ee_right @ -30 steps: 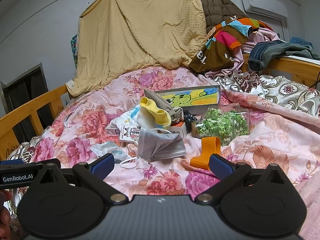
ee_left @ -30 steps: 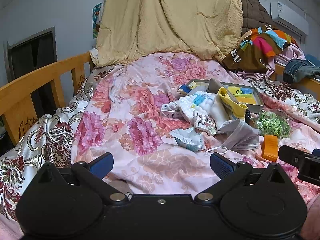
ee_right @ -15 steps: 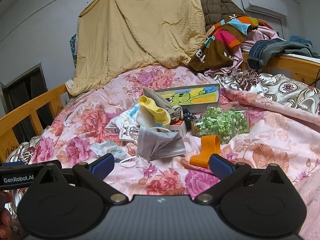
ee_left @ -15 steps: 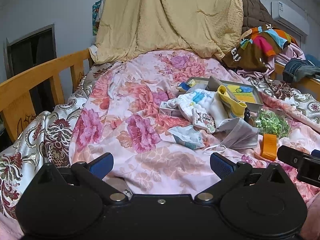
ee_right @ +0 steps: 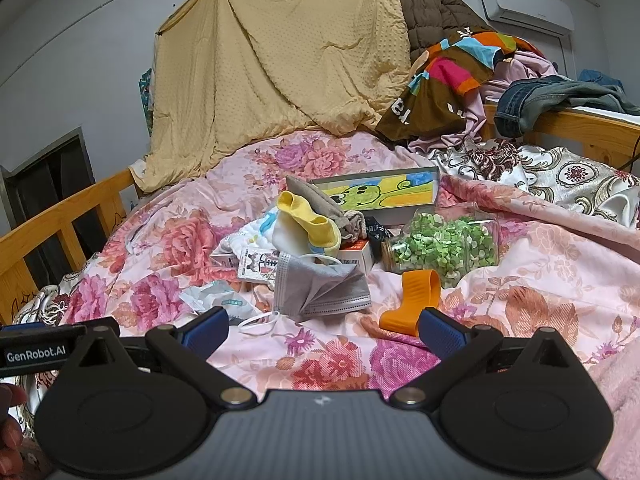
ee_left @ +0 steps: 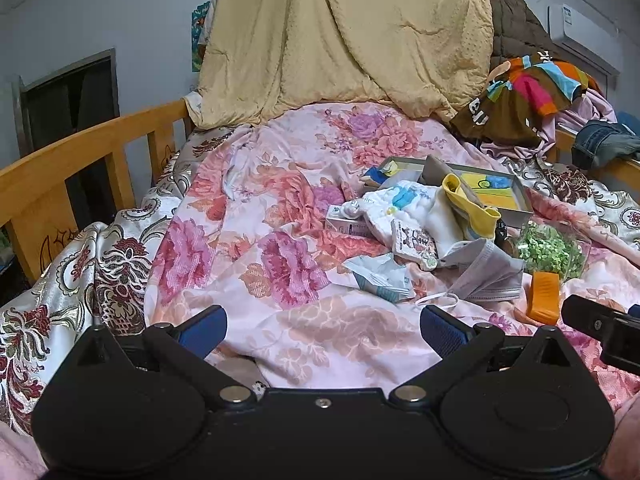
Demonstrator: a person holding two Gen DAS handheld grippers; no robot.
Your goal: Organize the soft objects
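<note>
Right wrist view, floral bedspread (ee_right: 520, 280), wooden rail (ee_right: 60, 220), perhaps a doorway, both grippers spread.

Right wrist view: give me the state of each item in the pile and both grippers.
left gripper: open, empty
right gripper: open, empty
grey face mask: crumpled, lying flat
yellow sock: atop the pile
jar of green bits: on its side
picture box: lying open
orange clip: lying apart from the pile
</note>
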